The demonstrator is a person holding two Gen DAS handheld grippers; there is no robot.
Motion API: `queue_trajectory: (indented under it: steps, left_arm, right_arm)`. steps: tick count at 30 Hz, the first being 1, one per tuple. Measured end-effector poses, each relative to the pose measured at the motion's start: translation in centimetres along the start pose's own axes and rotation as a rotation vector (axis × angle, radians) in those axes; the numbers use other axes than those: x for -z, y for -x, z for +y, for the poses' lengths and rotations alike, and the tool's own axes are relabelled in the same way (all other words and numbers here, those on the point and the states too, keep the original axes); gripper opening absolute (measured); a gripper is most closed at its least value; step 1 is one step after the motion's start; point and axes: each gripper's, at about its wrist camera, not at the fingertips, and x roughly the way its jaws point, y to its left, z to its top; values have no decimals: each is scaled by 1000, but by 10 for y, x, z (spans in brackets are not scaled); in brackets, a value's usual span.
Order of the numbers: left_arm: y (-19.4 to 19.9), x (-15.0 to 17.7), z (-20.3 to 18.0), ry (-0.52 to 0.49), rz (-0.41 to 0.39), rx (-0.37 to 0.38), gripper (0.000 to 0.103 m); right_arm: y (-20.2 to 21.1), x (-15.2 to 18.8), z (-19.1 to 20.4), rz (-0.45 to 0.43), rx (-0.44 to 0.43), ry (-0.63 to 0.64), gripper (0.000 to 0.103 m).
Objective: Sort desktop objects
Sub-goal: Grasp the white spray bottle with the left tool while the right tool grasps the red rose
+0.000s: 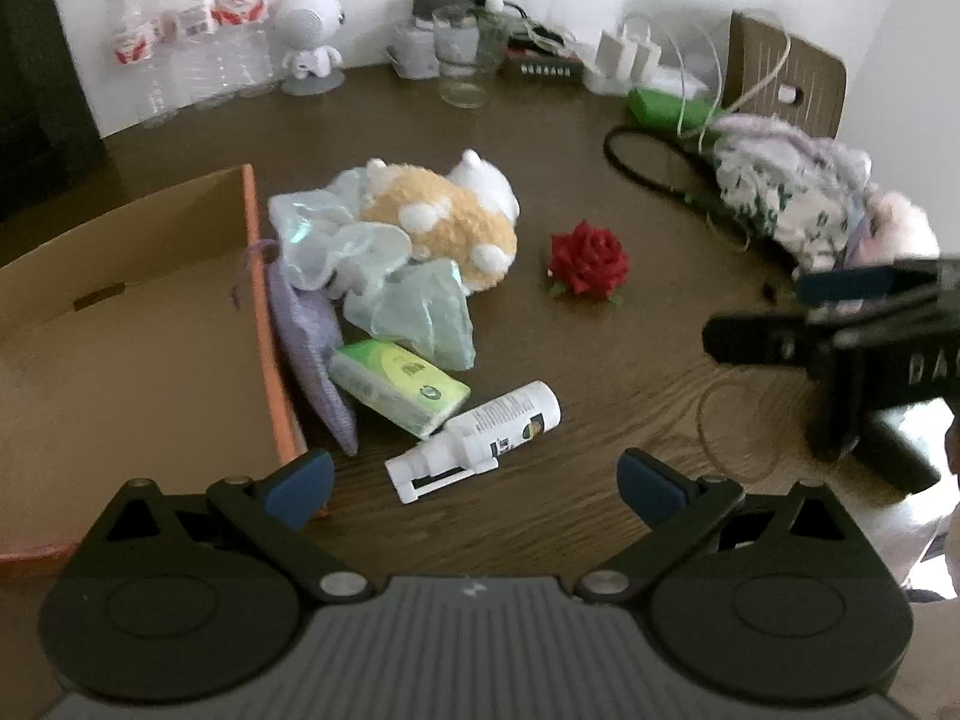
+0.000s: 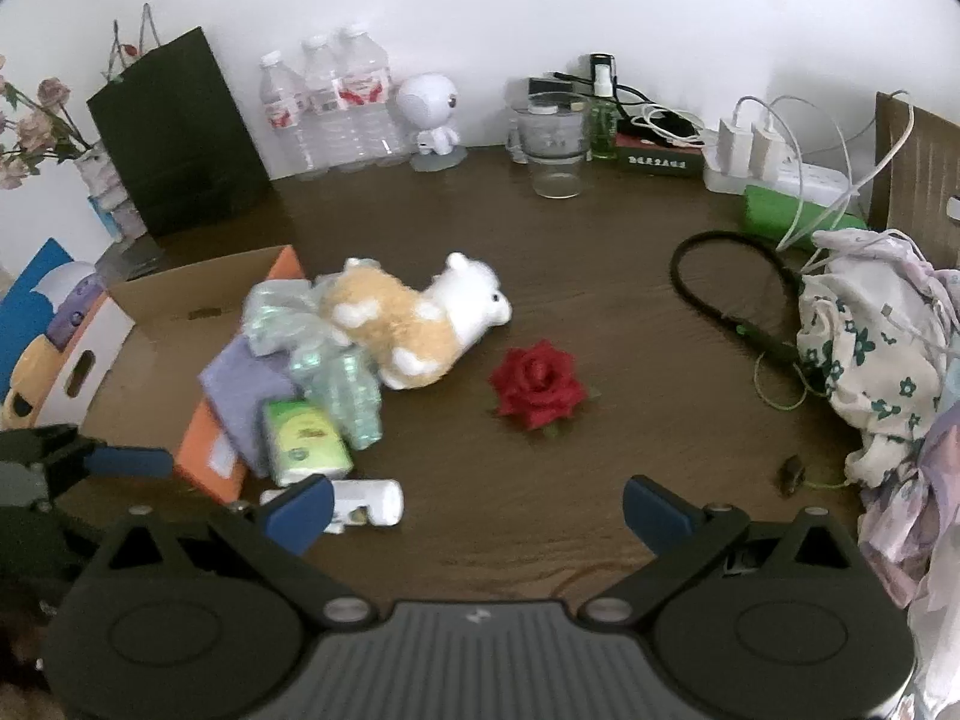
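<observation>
Both grippers hung low over the dark wood-grain bench point(image 2: 540, 540), each with its blue-padded fingers spread wide and nothing between them: the left gripper point(image 1: 474, 483) nearest the white plastic spray bottle point(image 1: 480, 438), the right gripper point(image 2: 477, 507) a little behind the red rose point(image 2: 538, 387).

The rose, a fabric bloom with tight layered petals, lay alone on bare wood. To its left, the bottle lay on its side, a smooth cylinder with a printed label. Just beyond it sat a glossy green tissue pack point(image 1: 399, 387), leaning against a knitted lavender pouch point(image 1: 312, 354) that rested along the orange edge of the open cardboard box point(image 1: 120, 324). Farther left of the rose, crinkled pale-green film point(image 1: 414, 312) bunched under a fluffy tan-and-white plush animal point(image 1: 447, 213).

Right of the rose lay a heap of floral cloth point(image 2: 852, 348) and a looped black cord point(image 2: 708, 276). Behind the rose, along the white wall, stood clear ribbed water bottles point(image 2: 336, 114), a round white robot figure point(image 2: 429, 117) and a clear glass point(image 2: 555, 153).
</observation>
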Motion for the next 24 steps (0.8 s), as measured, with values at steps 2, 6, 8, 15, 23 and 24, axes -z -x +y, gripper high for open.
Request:
queue_trajectory:
  steps: [2,6,8,15,23,24]
  left_arm:
    - [-9,-1,-4,-16,18,-5,102]
    - [-24,-4,-12,-66,45,0,100]
    - [-31,-5,-15,-94,56,-2,97]
    - [-61,-5,-15,-84,120,-36,81]
    - [-78,-8,-16,-67,122,-65,75]
    - [-80,-8,-16,-62,129,-63,75]
  right_arm:
    - [-7,-3,-6,4,6,5,103]
    - [-24,-10,-14,18,15,23,103]
    - [-35,-14,-17,24,8,22,103]
    - [-70,-32,-24,30,11,60,101]
    - [-99,-34,-28,14,19,104,91]
    - [-103,-34,-29,11,21,111,91]
